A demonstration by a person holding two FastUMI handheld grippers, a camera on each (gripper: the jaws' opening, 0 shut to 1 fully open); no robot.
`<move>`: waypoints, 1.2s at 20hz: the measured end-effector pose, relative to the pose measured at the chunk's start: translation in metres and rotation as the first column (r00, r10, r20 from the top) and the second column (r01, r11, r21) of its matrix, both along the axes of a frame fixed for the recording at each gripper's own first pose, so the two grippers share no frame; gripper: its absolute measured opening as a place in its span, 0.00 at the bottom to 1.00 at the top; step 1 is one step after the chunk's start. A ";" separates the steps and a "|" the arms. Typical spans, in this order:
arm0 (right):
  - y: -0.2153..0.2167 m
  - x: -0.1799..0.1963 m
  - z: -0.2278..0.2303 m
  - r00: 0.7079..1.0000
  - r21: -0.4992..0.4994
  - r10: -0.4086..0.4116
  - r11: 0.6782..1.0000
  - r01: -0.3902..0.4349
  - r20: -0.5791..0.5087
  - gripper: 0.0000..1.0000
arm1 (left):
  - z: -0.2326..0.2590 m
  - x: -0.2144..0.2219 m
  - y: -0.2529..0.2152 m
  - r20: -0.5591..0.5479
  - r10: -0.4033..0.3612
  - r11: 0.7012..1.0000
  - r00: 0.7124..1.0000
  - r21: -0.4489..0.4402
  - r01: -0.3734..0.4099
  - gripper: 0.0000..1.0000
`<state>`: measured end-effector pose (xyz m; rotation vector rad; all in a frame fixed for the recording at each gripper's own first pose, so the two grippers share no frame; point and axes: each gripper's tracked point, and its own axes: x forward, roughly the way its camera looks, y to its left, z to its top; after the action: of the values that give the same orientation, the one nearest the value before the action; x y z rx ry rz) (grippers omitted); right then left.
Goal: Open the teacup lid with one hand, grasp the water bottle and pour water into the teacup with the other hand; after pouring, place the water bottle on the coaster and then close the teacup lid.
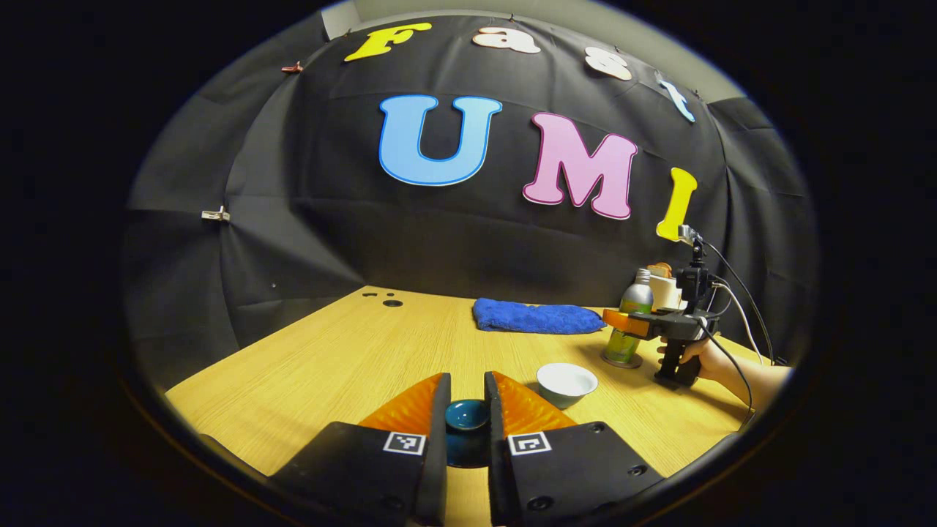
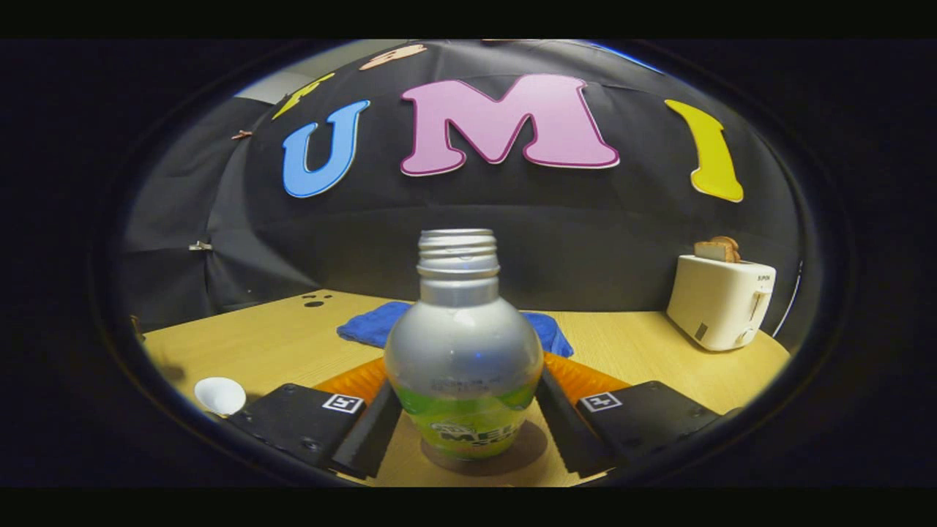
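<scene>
Left gripper (image 1: 466, 410) pinches the small glazed teal lid (image 1: 467, 414) by its knob, off the cup. Open white teacup (image 1: 566, 382) sits just right of it, bare. Right gripper (image 2: 468, 410) straddles the water bottle (image 2: 464, 351), fingers spread, apparently not touching; smooth metal bottle, uncapped, upright on the round coaster (image 2: 484, 455). Pour looks finished; re-lidding next. Wood-grain table (image 1: 344, 351), blue towel (image 1: 536, 318) behind.

A label with large pale lettering is seen low on the bottle (image 2: 463, 366), but it is cut off and too blurred to be made out. A small dark mark on the toaster (image 2: 721, 301) is too tiny to be read
</scene>
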<state>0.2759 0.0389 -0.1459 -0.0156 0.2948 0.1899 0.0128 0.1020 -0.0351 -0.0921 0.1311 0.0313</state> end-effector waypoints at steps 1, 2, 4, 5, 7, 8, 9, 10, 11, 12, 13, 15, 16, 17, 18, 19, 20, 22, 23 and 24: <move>-0.003 -0.001 0.000 1.000 -0.006 -0.009 1.000 0.009 -0.003 0.97 | 0.000 0.000 -0.001 -0.001 -0.002 1.000 1.000 -0.002 0.002 0.27; -0.005 -0.003 0.001 1.000 -0.010 -0.016 1.000 0.016 -0.004 0.98 | -0.001 0.000 -0.002 -0.003 -0.001 1.000 1.000 -0.005 0.001 0.25; -0.005 -0.009 0.003 1.000 -0.009 -0.020 1.000 0.020 -0.012 0.98 | -0.001 0.000 -0.004 -0.004 -0.004 1.000 1.000 -0.010 0.004 0.27; -0.004 -0.014 0.002 1.000 -0.007 -0.013 1.000 0.013 -0.019 0.98 | -0.001 -0.001 -0.006 -0.004 -0.006 1.000 1.000 -0.011 0.006 0.27; -0.003 -0.025 0.005 1.000 -0.037 -0.007 0.999 0.007 -0.014 0.98 | -0.001 -0.001 -0.012 -0.007 -0.017 1.000 1.000 -0.009 0.016 0.27; -0.003 -0.028 0.007 1.000 -0.057 -0.011 0.998 0.010 -0.008 0.99 | 0.000 -0.002 -0.014 -0.006 -0.020 1.000 1.000 -0.008 0.020 0.27; -0.003 -0.033 0.008 1.000 -0.067 -0.013 0.998 0.012 -0.010 0.99 | 0.002 -0.003 -0.017 -0.003 -0.024 1.000 1.000 -0.007 0.024 0.27; -0.002 -0.040 0.008 1.000 -0.067 -0.011 0.998 0.010 -0.018 0.98 | 0.002 -0.003 -0.020 0.001 -0.029 1.000 1.000 -0.006 0.029 0.27; 0.000 -0.047 0.009 1.000 -0.061 -0.012 0.998 0.010 -0.024 0.99 | 0.004 -0.004 -0.022 0.006 -0.034 0.999 0.999 -0.006 0.034 0.27; 0.000 -0.054 0.011 1.000 -0.052 -0.015 0.999 0.014 -0.026 0.99 | 0.005 -0.004 -0.025 0.010 -0.040 0.999 0.999 -0.004 0.040 0.27; 0.000 -0.064 0.014 1.000 -0.041 -0.016 0.999 0.015 -0.027 0.98 | 0.008 -0.003 -0.026 0.015 -0.042 0.999 0.999 -0.004 0.043 0.27; -0.002 -0.084 0.025 1.000 -0.046 -0.015 0.999 0.014 -0.012 0.98 | 0.013 0.003 -0.033 0.025 -0.062 0.998 0.998 -0.004 0.062 0.27; -0.004 -0.093 0.033 1.000 -0.062 -0.019 0.998 0.019 0.006 0.98 | 0.015 0.007 -0.037 0.031 -0.069 0.998 0.997 -0.002 0.069 0.24; -0.010 -0.103 0.042 0.999 -0.078 -0.023 0.997 0.025 0.026 0.98 | 0.018 0.012 -0.041 0.036 -0.078 0.997 0.996 0.000 0.079 0.27; -0.014 -0.113 0.051 0.999 -0.091 -0.026 0.995 0.030 0.044 0.97 | 0.018 0.018 -0.048 0.039 -0.092 0.996 0.995 -0.002 0.092 0.25; -0.019 -0.125 0.059 0.998 -0.108 -0.034 0.993 0.041 0.061 0.97 | 0.019 0.024 -0.055 0.041 -0.108 0.994 0.993 -0.007 0.108 0.24; -0.027 -0.135 0.066 0.996 -0.127 -0.048 0.990 0.058 0.080 0.97 | 0.019 0.031 -0.062 0.043 -0.120 0.993 0.992 -0.009 0.120 0.27; -0.042 -0.160 0.083 0.991 -0.130 -0.076 0.987 0.089 0.108 0.97 | 0.020 0.047 -0.076 0.047 -0.146 0.989 0.988 -0.008 0.146 0.27; -0.049 -0.170 0.086 0.991 -0.125 -0.088 0.987 0.101 0.103 0.97 | 0.019 0.055 -0.084 0.042 -0.158 0.987 0.986 -0.007 0.159 0.27; -0.059 -0.180 0.086 0.990 -0.119 -0.108 0.986 0.119 0.095 0.97 | 0.017 0.065 -0.093 0.038 -0.172 0.985 0.984 -0.004 0.173 0.27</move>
<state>0.0961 -0.0204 -0.0596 -0.1302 0.2186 0.0571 0.0781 0.0091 -0.0180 -0.0882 0.1015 -0.1439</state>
